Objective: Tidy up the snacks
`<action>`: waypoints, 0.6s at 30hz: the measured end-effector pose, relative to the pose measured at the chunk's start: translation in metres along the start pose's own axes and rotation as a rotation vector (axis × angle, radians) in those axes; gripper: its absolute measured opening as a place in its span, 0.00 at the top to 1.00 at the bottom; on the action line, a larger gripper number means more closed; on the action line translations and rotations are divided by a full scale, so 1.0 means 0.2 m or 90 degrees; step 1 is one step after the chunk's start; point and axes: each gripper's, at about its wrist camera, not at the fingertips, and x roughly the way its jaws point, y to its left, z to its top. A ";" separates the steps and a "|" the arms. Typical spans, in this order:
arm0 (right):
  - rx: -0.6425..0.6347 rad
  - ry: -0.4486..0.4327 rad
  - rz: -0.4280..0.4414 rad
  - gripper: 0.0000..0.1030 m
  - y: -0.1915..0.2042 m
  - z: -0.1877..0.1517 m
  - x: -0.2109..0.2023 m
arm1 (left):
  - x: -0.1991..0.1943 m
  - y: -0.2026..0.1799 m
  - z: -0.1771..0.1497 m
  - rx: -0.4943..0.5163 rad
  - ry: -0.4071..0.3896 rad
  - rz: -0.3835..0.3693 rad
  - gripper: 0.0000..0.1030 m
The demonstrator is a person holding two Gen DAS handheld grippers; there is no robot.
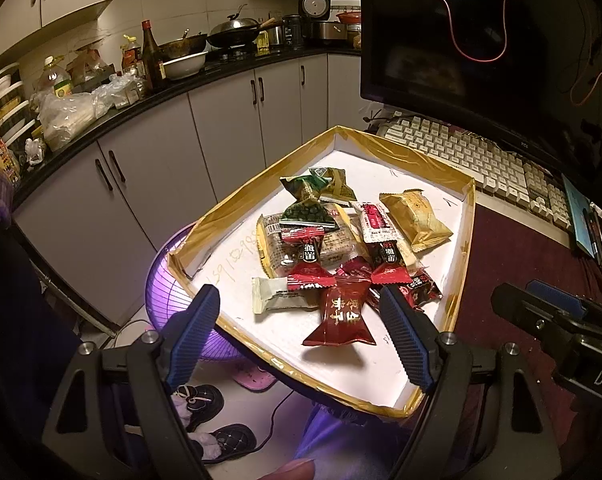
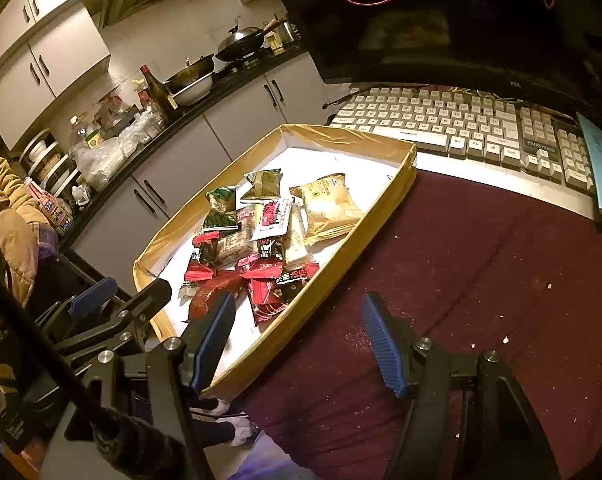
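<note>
Left tongs spread wide, empty, hovering over near end of tray. Red candy wrapper lies between fingers, untouched. Right tongs also spread, empty, over maroon cloth just right of tray.

Snacks heaped mid-tray, overlapping.

Risk: closing on red wrapper likely drags neighbours; slick foil may slip. Tray overhangs counter edge, push could tip it.

Left view shows overhang, fan, slippers below; right view shows bare cloth for sorting.

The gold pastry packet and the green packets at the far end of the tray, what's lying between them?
In the right wrist view, a white-and-red snack packet lies between the gold pastry packet and the green packets.
</note>
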 end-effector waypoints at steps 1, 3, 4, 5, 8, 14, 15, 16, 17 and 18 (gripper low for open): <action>0.000 0.000 0.000 0.36 0.00 0.00 0.00 | 0.00 0.00 0.00 0.000 0.000 0.001 0.20; -0.002 0.001 -0.001 0.36 0.00 0.00 0.00 | 0.00 0.01 0.00 -0.002 0.002 0.001 0.20; -0.002 0.002 -0.001 0.36 0.00 0.00 0.00 | 0.01 0.01 -0.01 -0.003 0.004 0.001 0.20; -0.002 0.002 0.000 0.36 0.00 0.00 0.00 | 0.01 0.00 -0.01 -0.003 0.006 0.002 0.20; -0.010 0.001 -0.005 0.36 0.00 0.00 -0.01 | 0.01 0.00 0.00 0.001 0.013 -0.001 0.20; -0.010 0.004 -0.008 0.36 0.01 0.01 0.00 | 0.02 -0.02 0.00 0.014 0.024 0.003 0.20; -0.012 0.004 -0.008 0.36 0.01 0.01 0.00 | 0.02 -0.02 0.00 0.017 0.026 0.005 0.20; -0.013 0.004 -0.008 0.36 0.01 0.01 0.01 | 0.03 -0.03 0.00 0.019 0.028 0.006 0.20; -0.014 0.004 -0.008 0.36 0.02 0.01 0.00 | 0.03 -0.03 0.00 0.019 0.029 0.007 0.20; -0.015 0.004 -0.007 0.36 0.02 0.01 0.01 | 0.03 -0.03 0.00 0.018 0.030 0.006 0.20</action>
